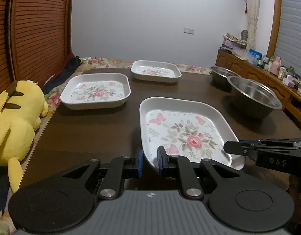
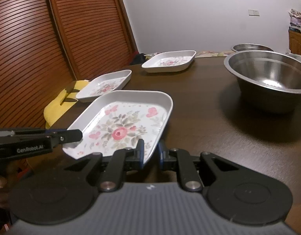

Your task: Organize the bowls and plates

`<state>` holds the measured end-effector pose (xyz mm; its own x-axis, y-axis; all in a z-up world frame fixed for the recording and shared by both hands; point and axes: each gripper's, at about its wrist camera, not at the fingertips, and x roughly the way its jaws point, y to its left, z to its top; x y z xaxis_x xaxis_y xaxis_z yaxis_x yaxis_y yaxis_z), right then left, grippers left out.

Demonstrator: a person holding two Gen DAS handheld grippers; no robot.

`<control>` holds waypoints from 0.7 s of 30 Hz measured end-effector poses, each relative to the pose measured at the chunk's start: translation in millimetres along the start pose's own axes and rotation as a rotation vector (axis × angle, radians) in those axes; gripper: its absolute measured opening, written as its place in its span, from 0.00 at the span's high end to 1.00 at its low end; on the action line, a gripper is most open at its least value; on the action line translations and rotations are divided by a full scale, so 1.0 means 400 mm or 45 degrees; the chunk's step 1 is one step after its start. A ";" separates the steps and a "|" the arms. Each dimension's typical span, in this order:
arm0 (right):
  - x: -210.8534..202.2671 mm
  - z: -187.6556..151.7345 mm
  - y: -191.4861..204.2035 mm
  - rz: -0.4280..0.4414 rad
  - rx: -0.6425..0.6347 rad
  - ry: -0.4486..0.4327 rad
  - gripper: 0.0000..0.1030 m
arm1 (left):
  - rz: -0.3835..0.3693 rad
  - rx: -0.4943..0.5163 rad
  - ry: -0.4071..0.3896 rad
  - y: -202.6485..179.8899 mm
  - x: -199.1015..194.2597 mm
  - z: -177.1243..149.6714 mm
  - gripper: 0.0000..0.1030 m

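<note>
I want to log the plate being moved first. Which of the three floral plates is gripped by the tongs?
The nearest floral plate: both tongs, left and right, pinch its rim. The other two plates lie untouched farther back.

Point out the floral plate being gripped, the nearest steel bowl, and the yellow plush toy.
Gripped floral plate [image 1: 191,141], left wrist view, on its printed rose.
Nearest steel bowl [image 2: 268,72], right wrist view, on its inner wall.
Yellow plush toy [image 1: 15,125], left wrist view, on its body.
</note>
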<state>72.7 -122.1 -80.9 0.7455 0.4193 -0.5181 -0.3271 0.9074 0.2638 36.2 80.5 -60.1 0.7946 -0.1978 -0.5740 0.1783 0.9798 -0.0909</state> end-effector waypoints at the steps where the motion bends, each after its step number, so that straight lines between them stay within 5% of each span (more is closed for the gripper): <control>1: -0.001 -0.003 -0.001 0.000 -0.001 0.003 0.84 | 0.002 0.000 0.005 0.000 0.002 -0.002 0.83; 21: -0.008 -0.022 0.001 0.012 0.004 -0.022 0.79 | 0.008 -0.022 0.032 0.001 0.019 -0.021 0.83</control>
<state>65.2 -122.9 -86.1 0.7522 0.4273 -0.5016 -0.3322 0.9033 0.2713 37.4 79.8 -71.2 0.7806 -0.1913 -0.5950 0.1633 0.9814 -0.1014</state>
